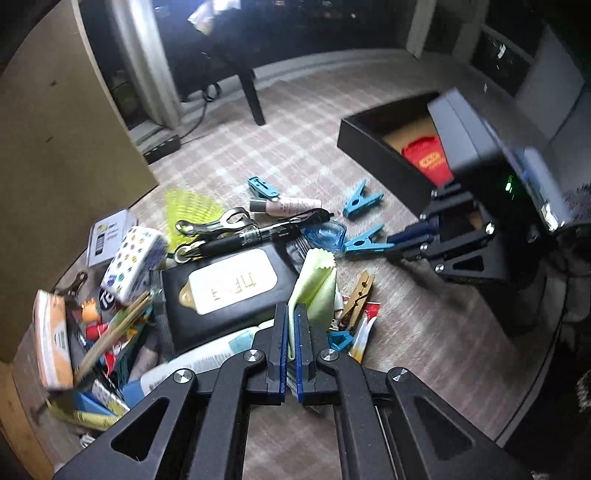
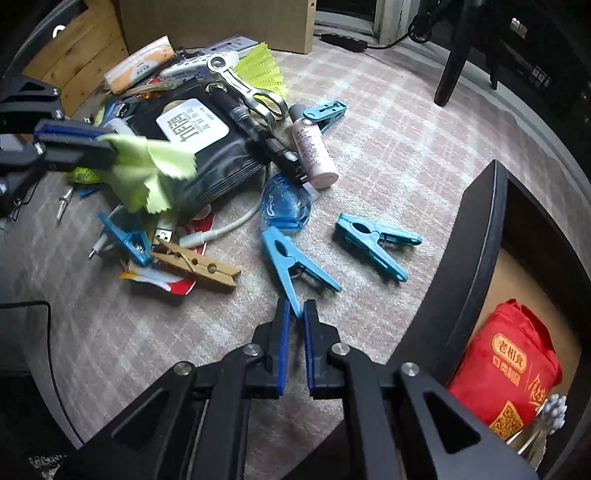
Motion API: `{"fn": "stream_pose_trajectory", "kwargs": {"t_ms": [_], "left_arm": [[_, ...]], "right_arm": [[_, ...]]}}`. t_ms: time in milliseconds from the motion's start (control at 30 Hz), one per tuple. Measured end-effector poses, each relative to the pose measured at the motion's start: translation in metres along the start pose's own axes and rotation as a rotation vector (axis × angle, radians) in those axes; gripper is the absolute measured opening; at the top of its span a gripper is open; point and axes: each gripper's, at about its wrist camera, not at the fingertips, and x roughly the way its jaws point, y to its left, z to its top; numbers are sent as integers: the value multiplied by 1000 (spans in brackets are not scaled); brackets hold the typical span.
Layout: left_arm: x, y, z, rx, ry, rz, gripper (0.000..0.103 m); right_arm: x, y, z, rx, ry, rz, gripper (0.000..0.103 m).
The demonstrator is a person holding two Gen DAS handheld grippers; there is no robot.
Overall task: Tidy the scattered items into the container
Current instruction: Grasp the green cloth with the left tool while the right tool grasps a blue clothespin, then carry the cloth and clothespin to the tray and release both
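My left gripper point(image 1: 291, 310) is shut on a corner of a yellow-green cloth point(image 1: 317, 288), which hangs just above the pile. In the right wrist view the same cloth point(image 2: 151, 173) droops from the left gripper point(image 2: 107, 147) at the left edge. My right gripper point(image 2: 295, 306) is shut on one leg of a blue clothespin point(image 2: 284, 258) lying on the carpet. In the left wrist view the right gripper point(image 1: 397, 243) pinches the tail of that clothespin point(image 1: 364, 243). The black open box point(image 2: 476, 229) stands to its right and holds a red pouch point(image 2: 506, 369).
A second blue clothespin point(image 2: 373, 243), a wooden clothespin point(image 2: 195, 266), a pink bottle point(image 2: 314, 151), a pen, metal clips and a black packet point(image 2: 207, 147) lie heaped on the checked carpet. A cardboard box point(image 2: 214, 22) and a chair leg point(image 2: 450, 62) stand behind.
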Motion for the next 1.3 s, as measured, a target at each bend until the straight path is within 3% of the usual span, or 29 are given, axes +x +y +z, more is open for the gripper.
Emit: {"fn": "stream_pose_trajectory", "kwargs": {"t_ms": [167, 400, 567, 800, 967, 1167, 1200, 1233, 1267, 1300], "left_arm": [[-16, 0, -7, -45, -30, 17, 2], [-49, 2, -8, -146, -89, -14, 2], [-70, -20, 2, -133, -141, -54, 2], [-87, -71, 33, -100, -213, -158, 2], [-87, -119, 65, -54, -257, -226, 2], [-70, -177, 97, 0, -247, -309, 3], [-67, -186, 101, 6, -242, -315, 5], [-63, -195, 104, 13, -233, -309, 21], [-58, -202, 107, 15, -220, -290, 36], [-56, -207, 109, 8, -217, -271, 58]], "right_arm": [[-12, 5, -6, 8, -32, 24, 4], [-53, 7, -17, 49, -130, 43, 4], [-88, 2, -29, 102, -207, 36, 4], [-137, -48, -58, 226, -292, -20, 4], [-172, -97, -100, 357, -316, -91, 4], [-194, -146, -140, 482, -323, -182, 4], [-196, -152, -145, 494, -323, -197, 4], [-198, -156, -150, 501, -324, -213, 5], [-199, -161, -154, 515, -321, -232, 18], [-201, -167, -158, 548, -315, -251, 40]]}}
